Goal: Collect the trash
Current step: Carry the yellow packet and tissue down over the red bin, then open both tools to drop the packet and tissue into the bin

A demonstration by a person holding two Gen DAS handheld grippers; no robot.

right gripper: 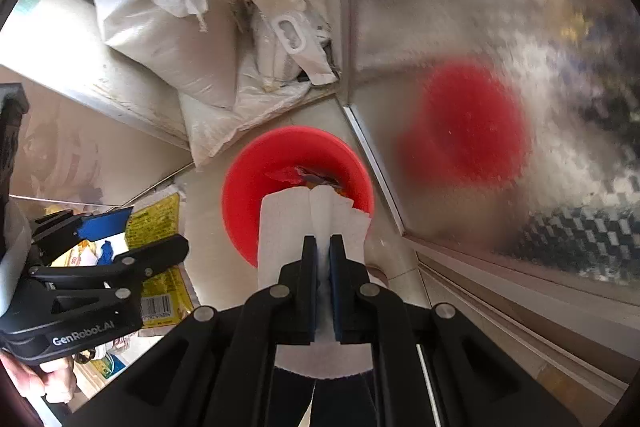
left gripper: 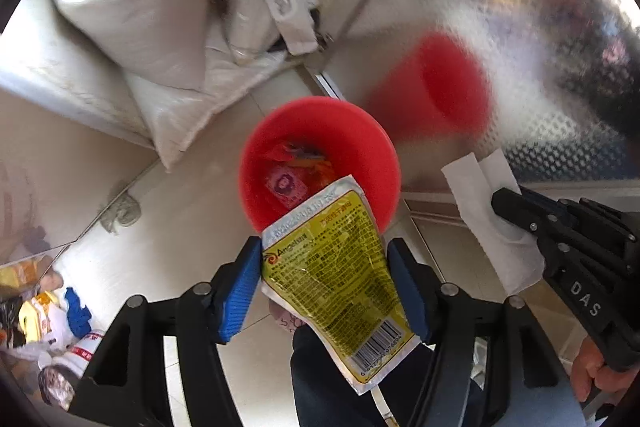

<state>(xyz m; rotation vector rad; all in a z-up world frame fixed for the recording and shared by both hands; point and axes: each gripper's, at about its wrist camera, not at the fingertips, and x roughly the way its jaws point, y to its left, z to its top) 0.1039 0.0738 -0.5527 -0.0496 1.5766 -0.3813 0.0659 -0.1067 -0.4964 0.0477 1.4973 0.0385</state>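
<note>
Bright daylight, glare, fisheye-warped edges

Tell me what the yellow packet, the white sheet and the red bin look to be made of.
Yellow packet: glossy printed plastic film, going by its sheen, crinkles and sealed edge.
White sheet: soft matte paper tissue, probably; it folds limply.
Red bin: smooth moulded plastic, apparently, with an even colour and rounded rim.
</note>
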